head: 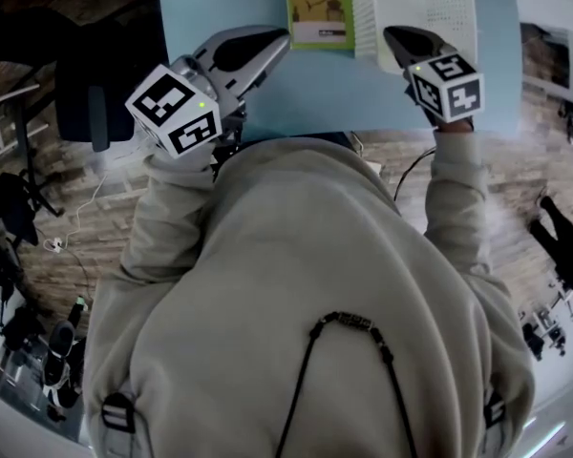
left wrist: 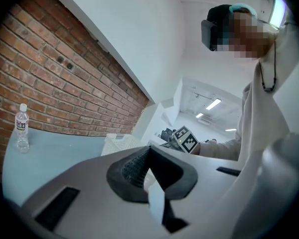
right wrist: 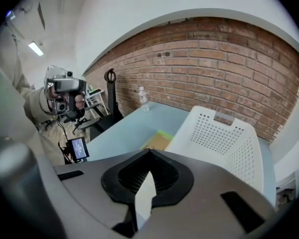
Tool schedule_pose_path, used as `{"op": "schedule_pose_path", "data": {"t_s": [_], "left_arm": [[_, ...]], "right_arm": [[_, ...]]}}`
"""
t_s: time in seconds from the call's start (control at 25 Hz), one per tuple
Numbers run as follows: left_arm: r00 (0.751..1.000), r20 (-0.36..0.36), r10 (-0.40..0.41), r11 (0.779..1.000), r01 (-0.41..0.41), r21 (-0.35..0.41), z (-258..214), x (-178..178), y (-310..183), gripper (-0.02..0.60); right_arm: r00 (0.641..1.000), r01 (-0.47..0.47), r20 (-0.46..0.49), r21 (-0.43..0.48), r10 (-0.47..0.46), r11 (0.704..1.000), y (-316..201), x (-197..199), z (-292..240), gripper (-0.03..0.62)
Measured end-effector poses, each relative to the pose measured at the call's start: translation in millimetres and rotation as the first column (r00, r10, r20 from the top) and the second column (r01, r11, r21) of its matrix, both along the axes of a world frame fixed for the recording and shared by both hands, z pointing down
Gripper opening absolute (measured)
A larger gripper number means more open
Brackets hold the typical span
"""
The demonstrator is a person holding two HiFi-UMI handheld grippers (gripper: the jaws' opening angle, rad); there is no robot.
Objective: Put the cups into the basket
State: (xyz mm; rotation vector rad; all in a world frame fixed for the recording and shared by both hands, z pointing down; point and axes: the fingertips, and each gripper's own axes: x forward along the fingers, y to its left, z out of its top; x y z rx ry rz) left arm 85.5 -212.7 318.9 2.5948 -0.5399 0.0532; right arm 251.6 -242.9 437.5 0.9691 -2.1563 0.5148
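- Your left hand-held gripper [head: 281,39] and right hand-held gripper [head: 391,34] hover over the near edge of the bench [head: 315,93]. Both are clenched, jaws pressed together with nothing between them.
- With both empty and raised off the surface, you look to be between steps rather than carrying anything.
- The middle of the bench lies bare, and no cup shows in any view. If cups are already in the basket, its walls and the frame edge hide them.
- Toward the far edge a flat green-and-yellow packet [head: 319,8] lies just beside the white perforated basket [head: 430,8], which stands at the far right, probably so your right hand can reach it easily.
- A water bottle [left wrist: 22,126] stands upright at the bench edge by the brick wall, well apart from the basket and likely just parked there.
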Motion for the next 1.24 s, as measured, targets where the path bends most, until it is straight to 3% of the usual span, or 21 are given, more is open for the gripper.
{"op": "schedule_pose_path", "data": {"t_s": [0.16,0.28,0.44,0.52,0.88,1.24], "left_arm": [[1.000,-0.012,0.013,1.000,-0.013,0.028,-1,-23,9,-0.003],[1.000,-0.018,0.022,0.999,-0.021,0.040,-7,-39,18,-0.002],[0.998,-0.052,0.028,0.999,-0.027,0.036,-21,-56,26,-0.002],[0.997,-0.076,0.025,0.999,-0.022,0.045,-29,-70,32,-0.002],[0.995,-0.077,0.062,0.995,-0.055,0.079,-35,-91,46,-0.003],[0.990,-0.096,0.106,0.991,-0.098,0.090,-45,-77,49,-0.002]], "right_arm": [[0.996,0.002,0.091,0.062,-0.008,0.998,11,-50,-29,0.014],[0.969,-0.029,0.245,0.124,-0.002,0.992,15,-85,-61,0.012],[0.866,-0.102,0.500,0.184,-0.003,0.978,22,-112,-116,0.012],[0.828,-0.106,0.560,0.220,-0.037,0.970,35,-131,-136,0.012],[0.831,-0.119,0.555,0.251,-0.042,0.961,71,-141,-150,0.012],[0.860,-0.058,0.500,0.296,-0.103,0.954,74,-159,-165,0.012]]}}
